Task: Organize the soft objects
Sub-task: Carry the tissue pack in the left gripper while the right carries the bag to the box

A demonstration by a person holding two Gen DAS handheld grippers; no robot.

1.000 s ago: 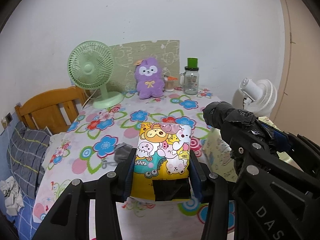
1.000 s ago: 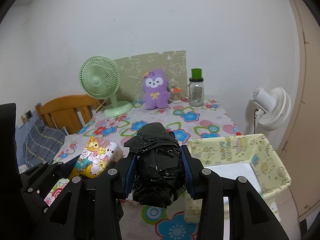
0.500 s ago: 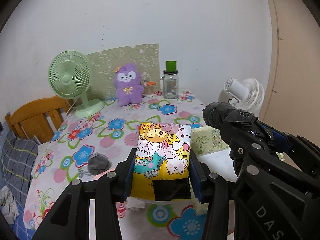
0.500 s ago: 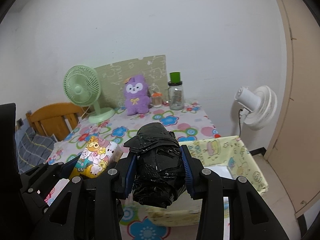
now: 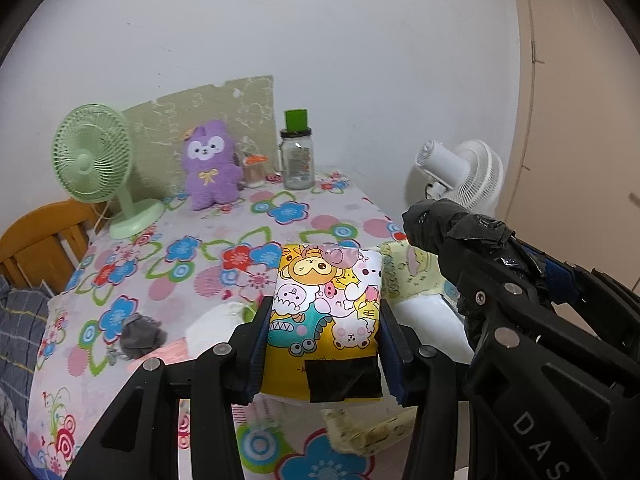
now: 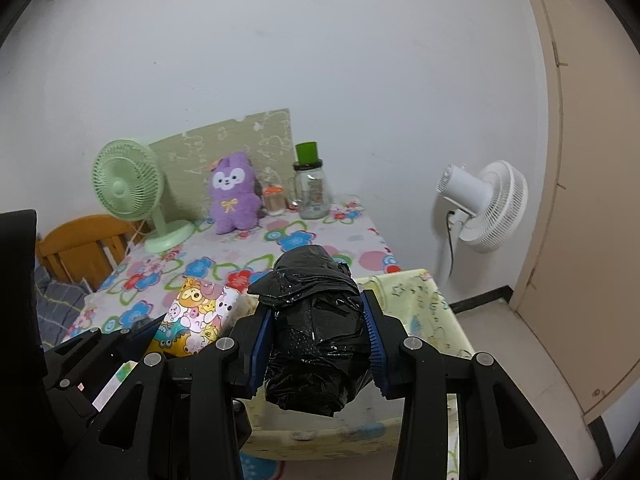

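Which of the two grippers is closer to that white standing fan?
Right. The right gripper sits beside the white standing fan; the left gripper is farther, toward the green fan's side.

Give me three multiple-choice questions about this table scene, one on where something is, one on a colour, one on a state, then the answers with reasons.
1. Where does the purple plush toy stand?
A. between the green fan and the clear bottle
B. inside the yellow bin
C. on the wooden chair

2. What colour is the bottle's cap?
A. red
B. green
C. white

3. What is the right gripper doing?
A. hanging open
B. shut on nothing
C. clamping a black plastic bundle

Answers: 1 A, the plush sits at the table's back between them. 2 B, the cap is plainly green. 3 C, both fingers press the bundle's sides.
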